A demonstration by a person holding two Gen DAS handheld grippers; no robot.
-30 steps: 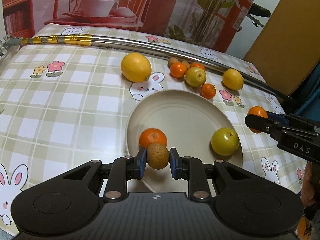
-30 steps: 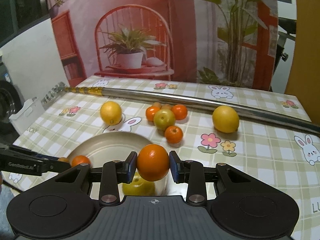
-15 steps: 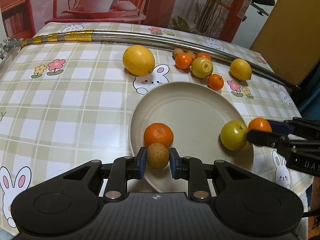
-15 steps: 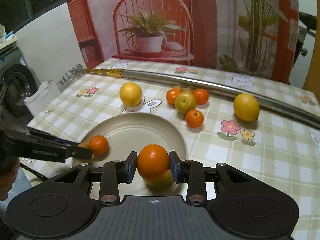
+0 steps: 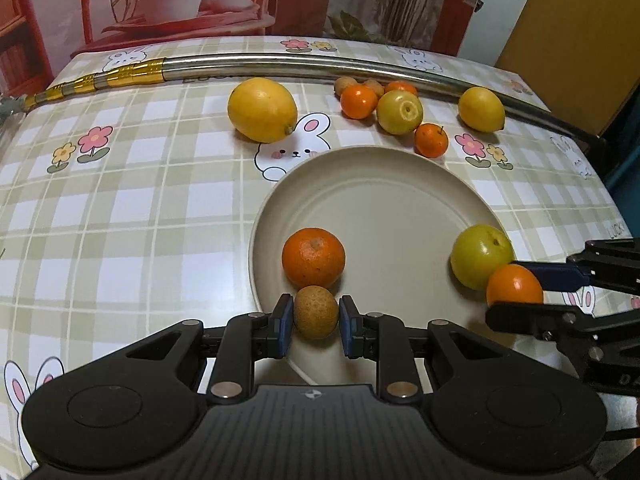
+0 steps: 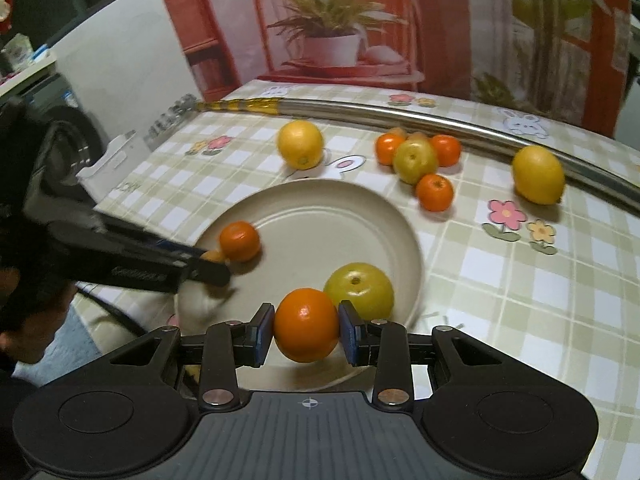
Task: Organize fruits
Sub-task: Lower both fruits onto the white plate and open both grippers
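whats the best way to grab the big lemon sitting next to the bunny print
Probably from above, across the lemon's narrow middle. It lies on its side with the nipple end toward the bunny print, so the tongs would close on its long curved flanks, not the tapered ends. Open tablecloth to its left and front leaves room; the steel pipe lies behind it.

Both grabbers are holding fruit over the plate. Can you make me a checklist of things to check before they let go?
1. Left gripper shut on brown fruit: ok.
2. Right gripper shut on orange: ok.
3. Both fruits over the plate: ok.
4. Bare room on plate: ok.
5. Brown fruit clear of the tangerine: cannot tell, very close.
6. Orange clear of green fruit: cannot tell, right beside it.
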